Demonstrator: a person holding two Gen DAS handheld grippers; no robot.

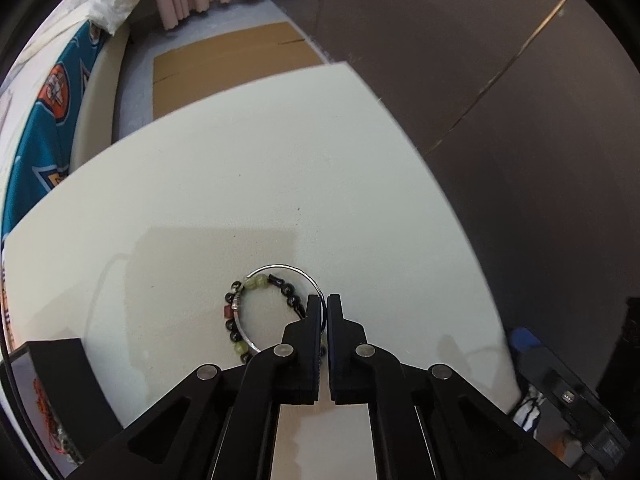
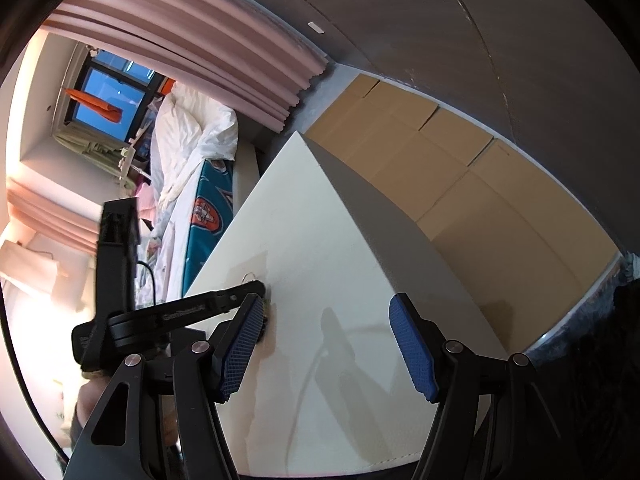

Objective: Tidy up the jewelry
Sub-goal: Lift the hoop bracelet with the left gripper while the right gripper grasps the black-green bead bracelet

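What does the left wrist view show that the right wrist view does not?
Only the left wrist view shows the jewelry clearly: a silver bangle and a beaded bracelet lying together on the white table, with the left tool shut on the bangle's rim.

Only the right wrist view shows the right tool open and empty above the table, plus the window.

Both views share the table, the pink curtain, the cardboard on the floor and the teal bedding.
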